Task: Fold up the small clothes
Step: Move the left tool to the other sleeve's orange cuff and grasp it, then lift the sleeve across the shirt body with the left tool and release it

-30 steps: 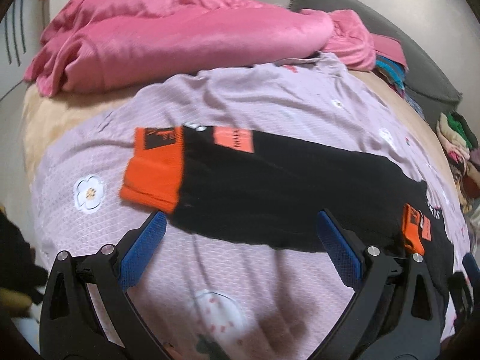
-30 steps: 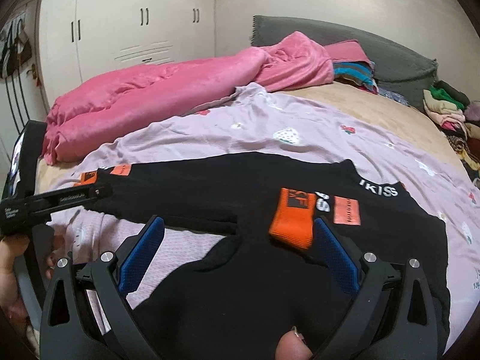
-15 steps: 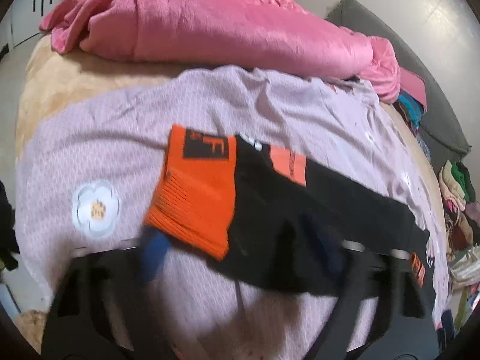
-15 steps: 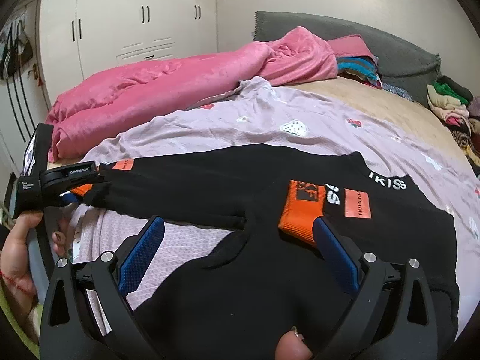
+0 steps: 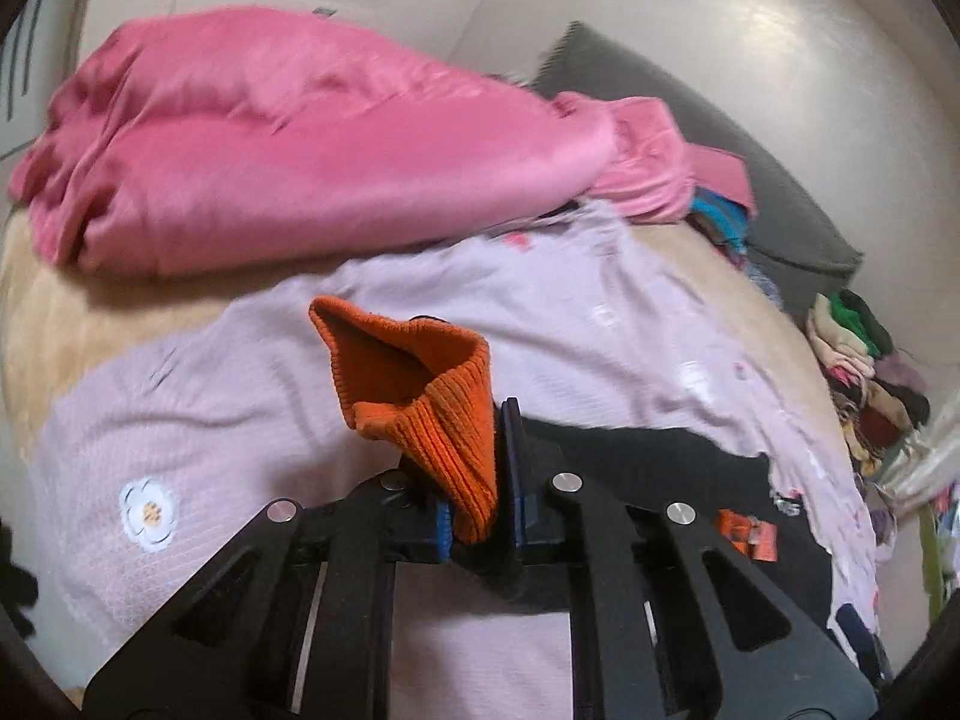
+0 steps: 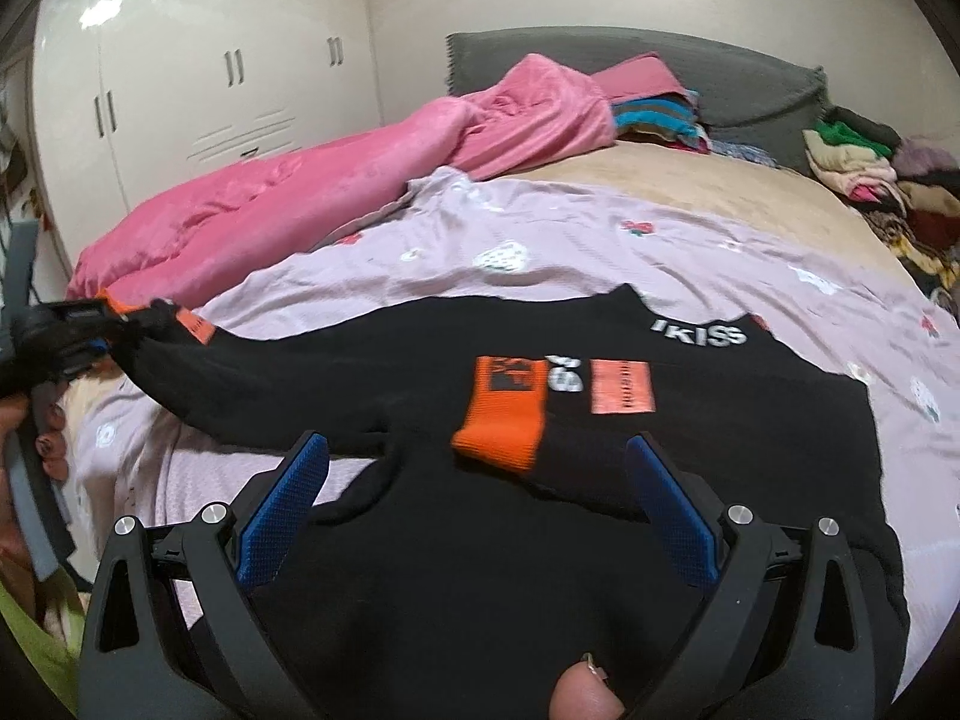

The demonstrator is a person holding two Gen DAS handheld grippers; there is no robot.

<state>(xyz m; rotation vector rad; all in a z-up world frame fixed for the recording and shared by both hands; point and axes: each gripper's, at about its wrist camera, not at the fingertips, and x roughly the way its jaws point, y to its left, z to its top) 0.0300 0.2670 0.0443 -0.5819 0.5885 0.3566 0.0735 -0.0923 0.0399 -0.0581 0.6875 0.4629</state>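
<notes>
Sleeve-folding looked to be the step in hand. The left gripper [image 5: 480,468] was clamped tight on the orange cuff [image 5: 420,396] at centre frame, lifted clear of the lilac sheet [image 5: 198,420]. The black sweater [image 6: 480,540] lay spread across the lower half of the right view, its other cuff [image 6: 501,414] already folded onto the chest at centre. The right gripper [image 6: 477,507] hung above the body, jaws wide and empty. Next, I judged, the raised sleeve needed carrying across onto the chest, laid flat beside the first, without dragging the body askew.
</notes>
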